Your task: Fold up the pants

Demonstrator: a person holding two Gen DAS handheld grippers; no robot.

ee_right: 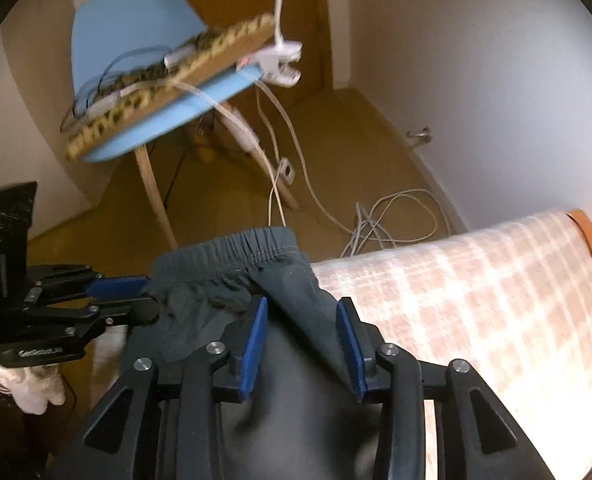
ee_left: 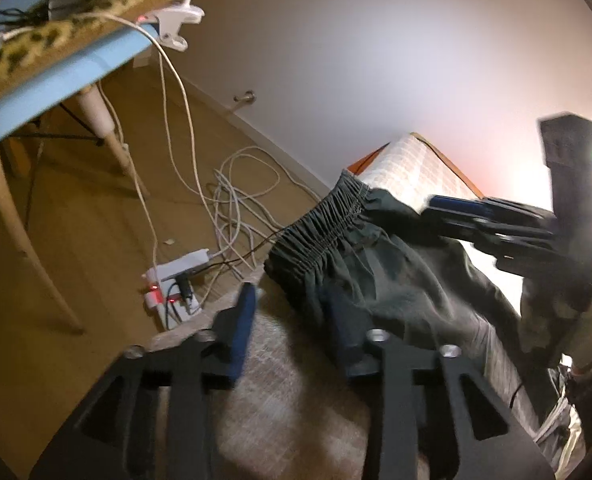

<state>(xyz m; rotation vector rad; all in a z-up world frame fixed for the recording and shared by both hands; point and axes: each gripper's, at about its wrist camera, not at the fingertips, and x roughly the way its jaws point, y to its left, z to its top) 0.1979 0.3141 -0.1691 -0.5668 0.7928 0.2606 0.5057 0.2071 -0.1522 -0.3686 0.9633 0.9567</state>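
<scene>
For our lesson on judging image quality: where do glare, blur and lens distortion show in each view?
Left wrist view: glare blows out the right edge beside the right tool; the wall curves. Right wrist view: the checked cover is smeared and overbright; the chair is blurred.

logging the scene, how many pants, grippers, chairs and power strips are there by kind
dark green pants: 1
grippers: 2, left gripper, right gripper
blue chair: 1
white power strip: 1
total: 5
</scene>
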